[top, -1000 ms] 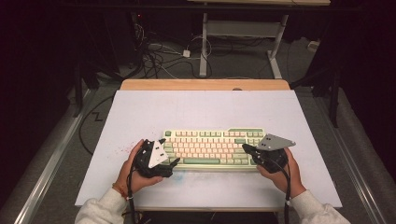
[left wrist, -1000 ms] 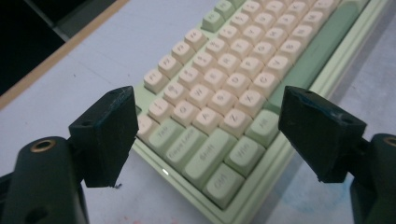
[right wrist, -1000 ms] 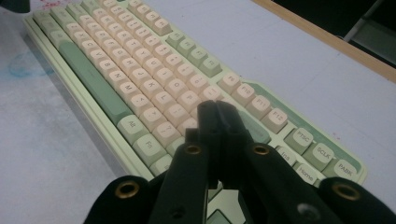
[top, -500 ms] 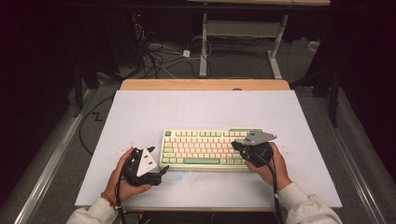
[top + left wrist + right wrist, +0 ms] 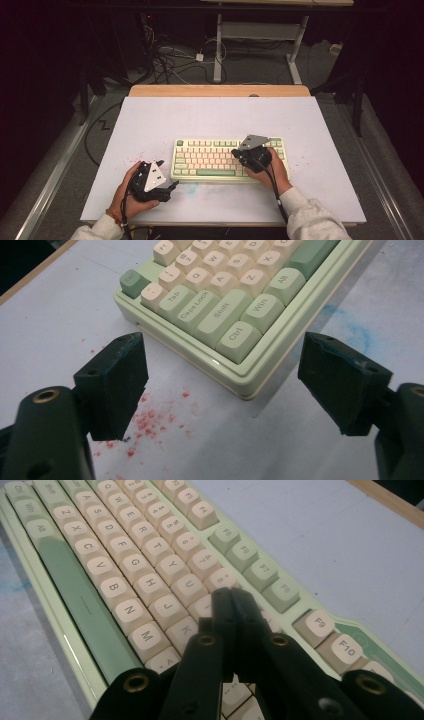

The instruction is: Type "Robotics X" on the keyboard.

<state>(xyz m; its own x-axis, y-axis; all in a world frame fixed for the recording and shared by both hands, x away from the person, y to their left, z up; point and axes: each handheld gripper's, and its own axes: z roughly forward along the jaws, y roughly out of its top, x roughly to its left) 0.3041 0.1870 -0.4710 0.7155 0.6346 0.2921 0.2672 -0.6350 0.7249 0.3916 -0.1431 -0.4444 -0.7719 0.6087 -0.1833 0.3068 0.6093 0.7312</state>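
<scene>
— On the white table cover (image 5: pixel 150 120), toward its near edge, the keyboard (image 5: pixel 210 160) was laid flat.
— And the right gripper (image 5: pixel 232 600)?
— Its jaws were pressed together, empty, tips set over the right-hand keys.
— The left gripper (image 5: pixel 222 370)?
— Spread wide, nothing gripped, aimed at the keyboard's Ctrl corner, red specks (image 5: pixel 150 420) beneath.

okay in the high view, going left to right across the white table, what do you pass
Red specks → left gripper, jaws open, off the keyboard's left end → keyboard → right gripper, jaws shut, over the keys on the right side → red specks → bare table.
</scene>
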